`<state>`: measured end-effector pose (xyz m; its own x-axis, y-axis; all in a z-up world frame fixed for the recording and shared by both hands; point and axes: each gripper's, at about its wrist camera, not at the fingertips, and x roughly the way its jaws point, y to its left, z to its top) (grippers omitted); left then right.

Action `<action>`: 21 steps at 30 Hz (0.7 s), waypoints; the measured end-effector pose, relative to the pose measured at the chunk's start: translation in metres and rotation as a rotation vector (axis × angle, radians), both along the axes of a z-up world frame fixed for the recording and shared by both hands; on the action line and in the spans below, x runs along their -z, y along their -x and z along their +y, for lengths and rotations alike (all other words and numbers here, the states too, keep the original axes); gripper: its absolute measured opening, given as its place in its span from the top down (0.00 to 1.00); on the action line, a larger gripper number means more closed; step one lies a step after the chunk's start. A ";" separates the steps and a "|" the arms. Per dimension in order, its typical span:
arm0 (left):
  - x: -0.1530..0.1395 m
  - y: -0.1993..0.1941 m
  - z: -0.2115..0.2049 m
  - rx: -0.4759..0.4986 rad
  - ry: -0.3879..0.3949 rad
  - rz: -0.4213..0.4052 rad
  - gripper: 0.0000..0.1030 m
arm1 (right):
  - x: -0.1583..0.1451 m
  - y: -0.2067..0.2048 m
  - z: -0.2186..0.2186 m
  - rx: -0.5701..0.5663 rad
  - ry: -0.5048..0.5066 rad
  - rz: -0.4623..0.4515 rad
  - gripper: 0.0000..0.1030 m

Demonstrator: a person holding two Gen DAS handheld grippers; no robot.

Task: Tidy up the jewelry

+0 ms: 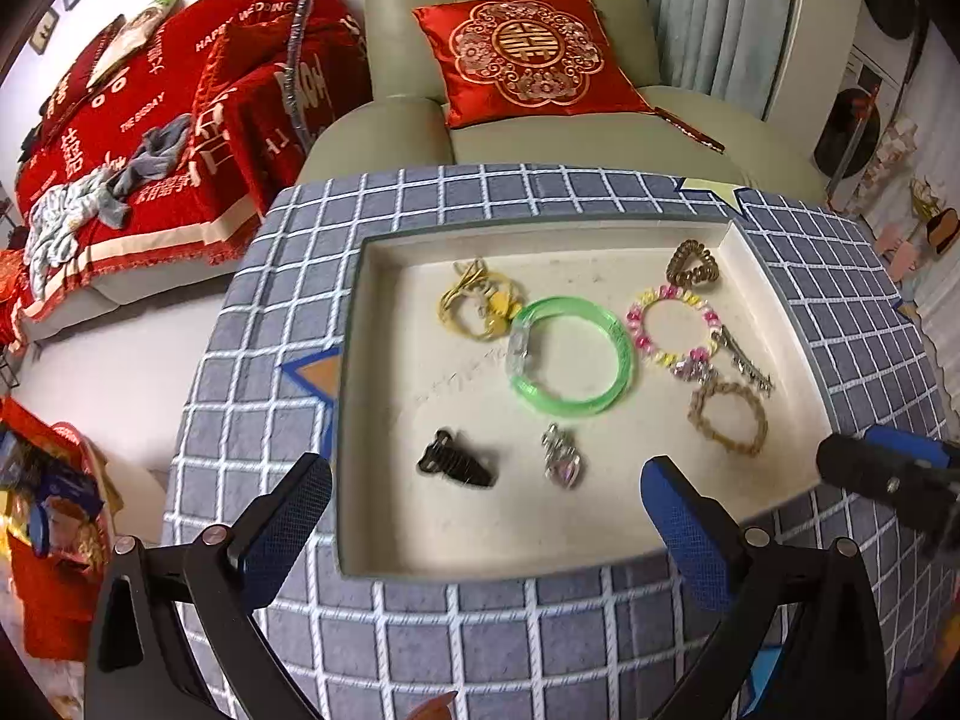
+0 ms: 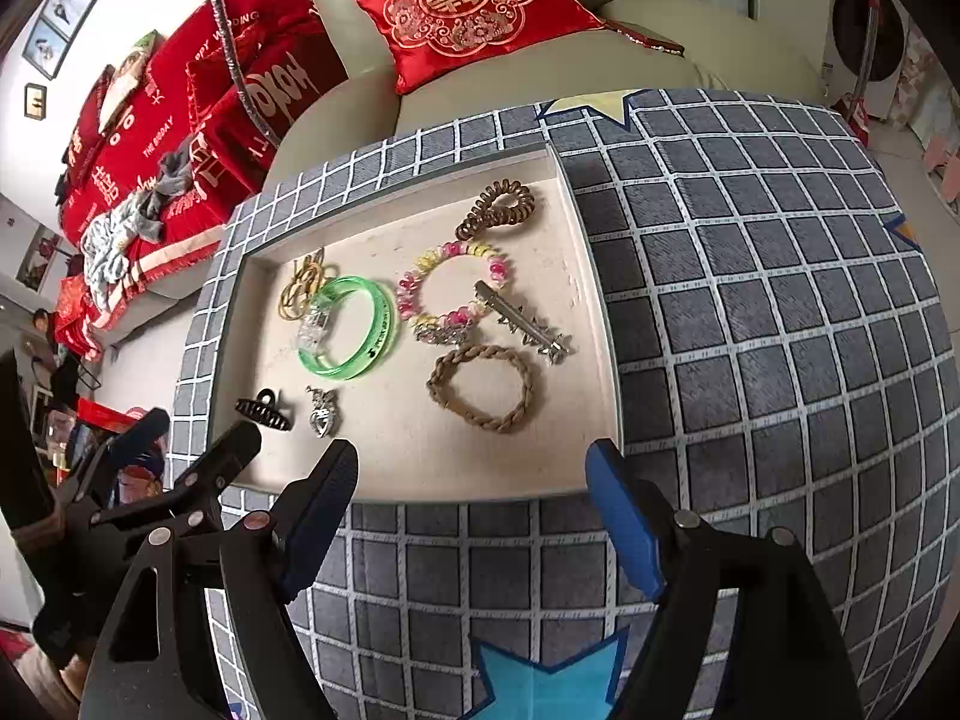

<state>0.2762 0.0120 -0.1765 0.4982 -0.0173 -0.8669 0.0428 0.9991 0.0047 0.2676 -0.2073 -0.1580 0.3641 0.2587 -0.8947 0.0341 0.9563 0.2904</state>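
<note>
We see the silver spiked hair clip point(image 2: 521, 319) lying diagonally ahead of our empty, spread right gripper point(image 2: 471, 480); left gripper point(image 1: 486, 480) also spread, empty.

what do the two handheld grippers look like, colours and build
Both look alike. The left gripper and right gripper each have two black angular plastic arms joined by round silver rivets. Their fingers carry flat blue pads with a fine mesh texture. No cables, markings or sleeves show.
</note>
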 end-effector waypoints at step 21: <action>-0.050 0.087 0.029 -0.071 -0.008 -0.112 0.00 | -0.064 0.089 0.038 -0.019 0.220 -0.341 0.00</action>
